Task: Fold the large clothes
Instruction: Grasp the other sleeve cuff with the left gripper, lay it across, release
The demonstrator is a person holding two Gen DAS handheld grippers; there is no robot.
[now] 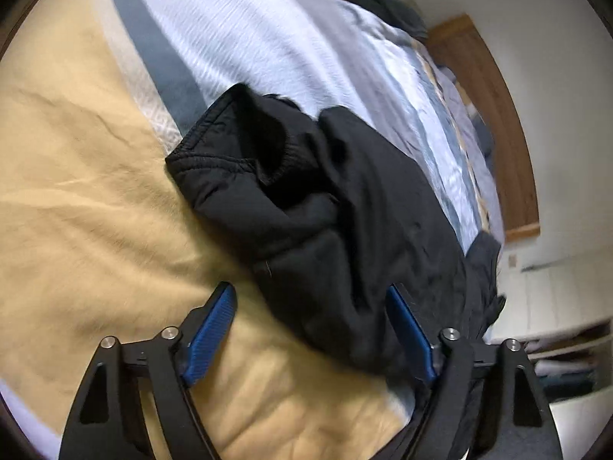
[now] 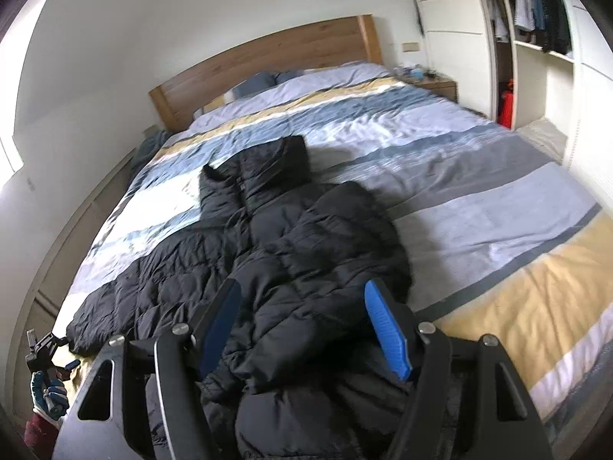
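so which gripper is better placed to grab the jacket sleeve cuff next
Left. The left gripper is open, with the black jacket's cuff just ahead; the right gripper sits over the jacket's body.

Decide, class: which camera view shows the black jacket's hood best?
The right wrist view. There the jacket lies spread on the striped bed, and its hood points toward the headboard, seen whole. The left wrist view shows only a bunched end of the jacket with an elastic cuff; no hood can be made out.
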